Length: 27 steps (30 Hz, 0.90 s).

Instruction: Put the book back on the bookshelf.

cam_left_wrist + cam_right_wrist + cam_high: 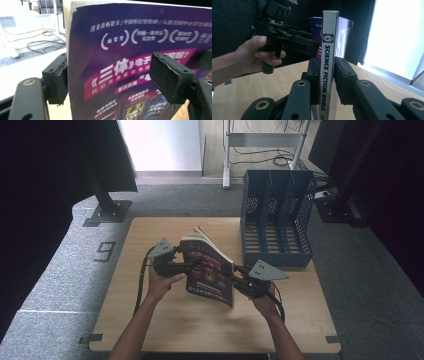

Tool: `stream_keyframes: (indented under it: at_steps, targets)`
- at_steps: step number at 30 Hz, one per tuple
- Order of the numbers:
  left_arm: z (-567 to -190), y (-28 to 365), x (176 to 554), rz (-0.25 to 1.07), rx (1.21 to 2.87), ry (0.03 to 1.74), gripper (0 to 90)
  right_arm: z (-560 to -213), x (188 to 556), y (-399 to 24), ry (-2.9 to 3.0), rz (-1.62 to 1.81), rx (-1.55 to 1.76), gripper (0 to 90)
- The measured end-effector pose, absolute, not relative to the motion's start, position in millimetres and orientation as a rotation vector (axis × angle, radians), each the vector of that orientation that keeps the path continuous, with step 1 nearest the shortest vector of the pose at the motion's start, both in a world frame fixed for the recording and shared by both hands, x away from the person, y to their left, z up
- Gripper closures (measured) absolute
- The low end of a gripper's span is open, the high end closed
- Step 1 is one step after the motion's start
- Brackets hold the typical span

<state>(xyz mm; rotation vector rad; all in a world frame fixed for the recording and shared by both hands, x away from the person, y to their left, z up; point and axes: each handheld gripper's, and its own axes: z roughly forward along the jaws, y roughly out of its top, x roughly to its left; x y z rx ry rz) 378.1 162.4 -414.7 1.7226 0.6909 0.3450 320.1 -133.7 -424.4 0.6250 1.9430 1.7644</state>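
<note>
The magazine [327, 62] stands upright at mid-table, near-left of the blue file rack [276, 215], its spine clamped in the right gripper [327, 75]; the left gripper [110, 75] straddles its cover, jaws released; keep it vertical, then slide it into a slot.

High view overlooks the table [165, 320]; claw views closely share the magazine [130, 62].

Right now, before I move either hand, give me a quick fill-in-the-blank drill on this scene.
1. The spine between the right gripper's jaws reads SCIENCE FICTION ____.
2. The magazine stands on a ____ table.
3. The blue file rack stands at the table's far ____ corner in the high view.

Missing words: WORLD; wooden; right
</note>
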Motion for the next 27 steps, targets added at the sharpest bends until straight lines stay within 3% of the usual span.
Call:
stream_keyframes:
  at_steps: [4, 8, 23, 27]
  targets:
    - [-414.8, 163.4, 377.7, 0.356, 1.725, 0.694, 21.7, -420.6, 324.0, -133.3, 1.953, 1.696, 0.650, 79.8]
    - [-415.4, 165.9, 380.3, 0.363, 1.711, 0.703, 20.8, -421.8, 322.6, -137.0, 1.954, 1.712, 0.642, 81.0]
    - [-407.3, 162.2, 386.9, 0.349, 1.709, 0.666, 17.2, -423.7, 318.2, -138.2, 1.960, 1.732, 0.589, 80.8]
    - [-407.4, 161.3, 385.9, 0.337, 1.716, 0.658, 18.3, -423.4, 321.2, -137.5, 1.968, 1.741, 0.599, 76.4]
